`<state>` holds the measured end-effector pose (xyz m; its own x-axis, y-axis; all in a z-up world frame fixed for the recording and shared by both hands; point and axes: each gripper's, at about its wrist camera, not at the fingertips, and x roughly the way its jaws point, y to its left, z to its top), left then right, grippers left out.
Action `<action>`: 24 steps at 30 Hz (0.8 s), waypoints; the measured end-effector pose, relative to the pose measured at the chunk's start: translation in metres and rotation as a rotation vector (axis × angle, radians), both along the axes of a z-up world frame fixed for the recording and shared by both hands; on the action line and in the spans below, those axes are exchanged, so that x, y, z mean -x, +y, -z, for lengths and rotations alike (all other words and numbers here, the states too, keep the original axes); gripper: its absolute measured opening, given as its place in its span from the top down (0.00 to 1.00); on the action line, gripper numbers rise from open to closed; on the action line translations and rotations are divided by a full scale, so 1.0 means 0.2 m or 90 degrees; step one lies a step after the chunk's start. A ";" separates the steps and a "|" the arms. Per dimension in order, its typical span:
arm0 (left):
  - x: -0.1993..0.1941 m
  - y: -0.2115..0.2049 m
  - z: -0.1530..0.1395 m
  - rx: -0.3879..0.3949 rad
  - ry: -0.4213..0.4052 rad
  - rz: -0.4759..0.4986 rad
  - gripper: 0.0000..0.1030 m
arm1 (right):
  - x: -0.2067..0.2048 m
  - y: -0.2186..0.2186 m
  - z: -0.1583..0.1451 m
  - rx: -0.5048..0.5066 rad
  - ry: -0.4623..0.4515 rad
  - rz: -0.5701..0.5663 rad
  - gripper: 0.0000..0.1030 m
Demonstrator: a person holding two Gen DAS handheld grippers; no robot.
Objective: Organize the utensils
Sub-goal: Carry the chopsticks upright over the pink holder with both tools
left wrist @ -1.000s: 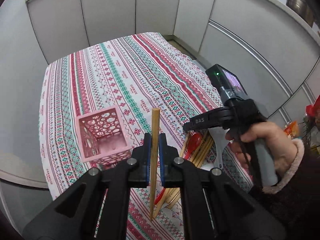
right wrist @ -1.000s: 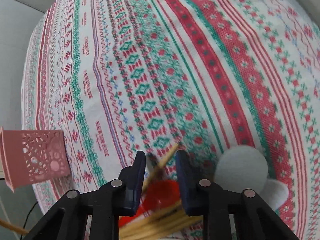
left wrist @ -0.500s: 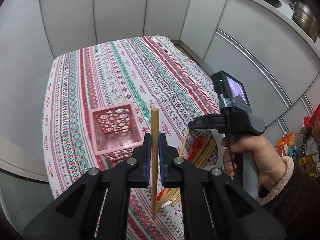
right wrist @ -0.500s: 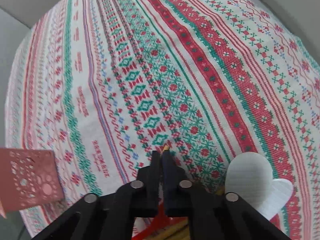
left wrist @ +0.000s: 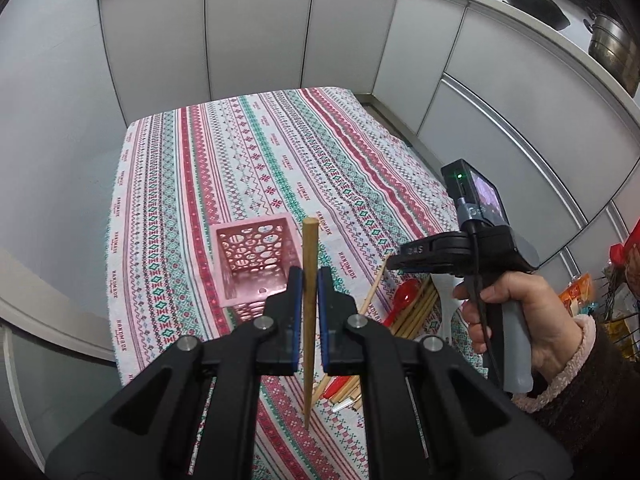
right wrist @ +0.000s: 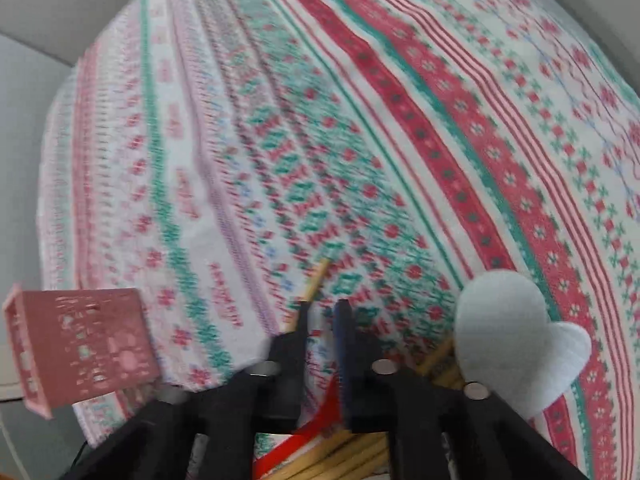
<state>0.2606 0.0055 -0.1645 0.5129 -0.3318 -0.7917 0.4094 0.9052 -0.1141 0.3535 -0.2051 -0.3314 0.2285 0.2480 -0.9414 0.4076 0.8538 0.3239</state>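
Observation:
My left gripper (left wrist: 308,276) is shut on a wooden chopstick (left wrist: 309,240), held upright above the striped tablecloth (left wrist: 280,168). Just behind it stands the pink perforated holder (left wrist: 248,256), also at the left edge of the right wrist view (right wrist: 80,352). A hand holds my right gripper (left wrist: 400,260) over a pile of chopsticks (left wrist: 416,312) and a red spoon (left wrist: 404,294). In its own blurred view the right gripper (right wrist: 323,316) has its jaws opening. A chopstick tip (right wrist: 318,276) pokes out beside the left finger, and no pad presses on it. White spoons (right wrist: 504,328) lie to the right.
Grey cabinet fronts (left wrist: 256,32) wall the table at the back and right. A pan (left wrist: 536,0) and a pot (left wrist: 612,48) sit on the counter at the upper right. The cloth drops off the table's left edge (left wrist: 116,240) just past the holder.
The right gripper's jaws shut at the chopstick tip half a second ago and now stand apart. My left gripper has lifted a little with its chopstick, so the holder appears closer behind it.

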 end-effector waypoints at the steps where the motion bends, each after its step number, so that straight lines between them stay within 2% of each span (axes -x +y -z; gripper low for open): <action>1: 0.00 0.00 0.00 -0.001 0.002 -0.001 0.92 | -0.01 0.02 0.00 0.010 -0.001 -0.002 0.56; 4: -0.01 0.02 0.01 -0.006 0.007 -0.007 0.92 | -0.04 0.10 0.03 0.045 0.012 -0.008 0.58; 5: -0.01 0.03 0.01 -0.007 0.008 -0.010 0.92 | -0.05 0.14 0.02 0.076 0.003 -0.011 0.59; 6: -0.01 0.04 0.02 -0.008 0.009 -0.014 0.92 | -0.06 0.16 0.03 0.093 0.006 -0.016 0.69; 8: -0.01 0.06 0.02 -0.008 0.009 -0.021 0.92 | -0.07 0.23 0.01 0.155 -0.002 -0.021 0.76; 9: -0.02 0.07 0.02 -0.006 0.011 -0.024 0.92 | -0.07 0.27 0.01 0.181 -0.007 -0.025 0.83; 10: -0.02 0.08 0.02 -0.003 0.012 -0.025 0.92 | -0.07 0.28 0.01 0.184 -0.013 -0.021 0.86; 12: -0.02 0.09 0.02 0.000 0.012 -0.027 0.92 | -0.08 0.28 0.01 0.173 -0.023 -0.008 0.88; 15: -0.01 0.09 0.02 0.001 0.009 -0.026 0.92 | -0.09 0.23 0.02 0.113 -0.036 0.017 0.93; 18: 0.00 0.10 0.01 0.001 0.007 -0.025 0.92 | -0.09 0.24 -0.01 0.097 -0.055 0.018 0.96; 24: 0.01 0.09 0.00 0.000 -0.002 -0.022 0.92 | -0.02 0.27 -0.26 0.081 -0.141 -0.010 0.96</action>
<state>0.2591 0.0241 -0.1643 0.5268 -0.3128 -0.7903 0.3776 0.9192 -0.1122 0.3573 -0.1511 -0.2797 0.4291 0.1361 -0.8929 0.3253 0.8990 0.2933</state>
